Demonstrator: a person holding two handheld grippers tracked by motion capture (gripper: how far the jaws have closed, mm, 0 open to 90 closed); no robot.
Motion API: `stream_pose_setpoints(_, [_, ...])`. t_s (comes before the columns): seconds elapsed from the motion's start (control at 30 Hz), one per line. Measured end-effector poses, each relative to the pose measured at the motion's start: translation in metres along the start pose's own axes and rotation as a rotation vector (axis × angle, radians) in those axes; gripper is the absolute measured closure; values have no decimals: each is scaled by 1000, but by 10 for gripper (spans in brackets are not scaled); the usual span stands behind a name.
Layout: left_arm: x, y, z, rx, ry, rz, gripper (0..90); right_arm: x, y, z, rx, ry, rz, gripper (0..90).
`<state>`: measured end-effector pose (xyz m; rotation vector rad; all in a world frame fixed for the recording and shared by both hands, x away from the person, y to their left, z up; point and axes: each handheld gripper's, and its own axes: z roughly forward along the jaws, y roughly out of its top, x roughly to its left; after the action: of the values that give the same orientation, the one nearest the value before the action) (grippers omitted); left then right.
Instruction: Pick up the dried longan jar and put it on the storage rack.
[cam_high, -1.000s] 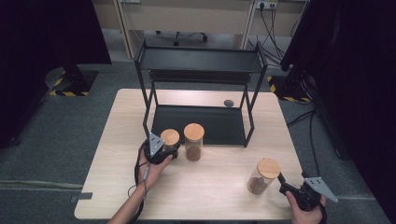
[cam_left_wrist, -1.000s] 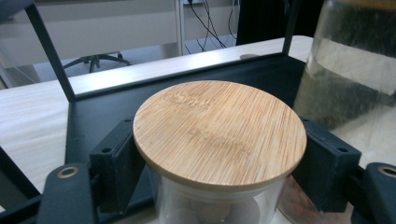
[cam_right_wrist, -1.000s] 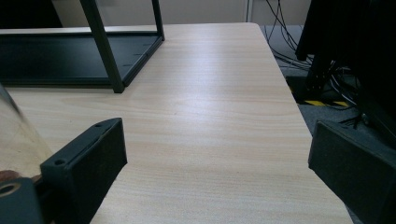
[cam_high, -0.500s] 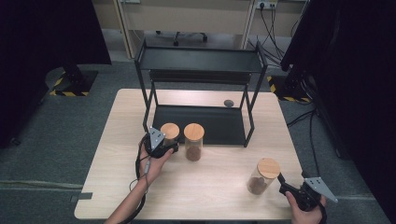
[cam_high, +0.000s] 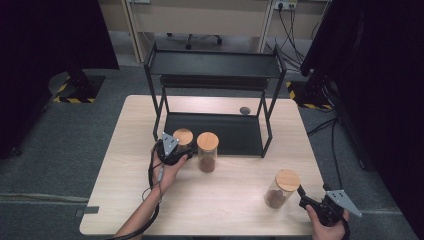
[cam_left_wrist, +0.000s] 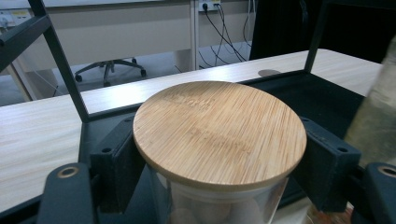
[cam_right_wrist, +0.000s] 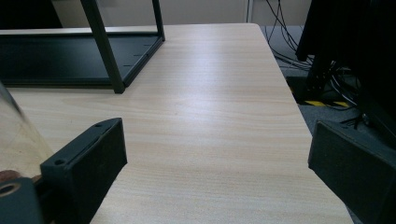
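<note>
Grey carpet lies all around a light wooden table (cam_high: 150, 210), and a black metal shelf (cam_high: 215, 65) stands at the far edge of it.

Three glass jars with round wooden lids sit on the table. The short jar (cam_high: 183, 137) is at the front left corner of the shelf's bottom tray. The left gripper (cam_high: 176, 150) has its jaws on both sides of this jar, just under the lid. In the left gripper view the black pads look pressed against the glass, so it seems to be pinching the jar. A taller jar (cam_high: 207, 151) stands just beside it on the right. A third jar (cam_high: 281, 188) stands near the front right corner of the table. The right gripper (cam_high: 306, 196) waits next to that one with its jaws spread wide and nothing between them.

The job now looks like lifting the short jar and putting it on the shelf. To do it well, keep the squeeze firm, because glass is slippery. Lift straight up so the jar stays level and the lid stays on. Move slowly past the taller jar so it does not get bumped. Watch out for the thin black shelf leg close by.
</note>
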<state>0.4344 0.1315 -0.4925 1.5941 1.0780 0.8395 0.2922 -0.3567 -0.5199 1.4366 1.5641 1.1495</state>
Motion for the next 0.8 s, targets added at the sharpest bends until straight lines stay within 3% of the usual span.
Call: stream_pose_setpoints(0.8, [10,13,26,-2,54,-10,248,1,0,0,-2,1,-10,48])
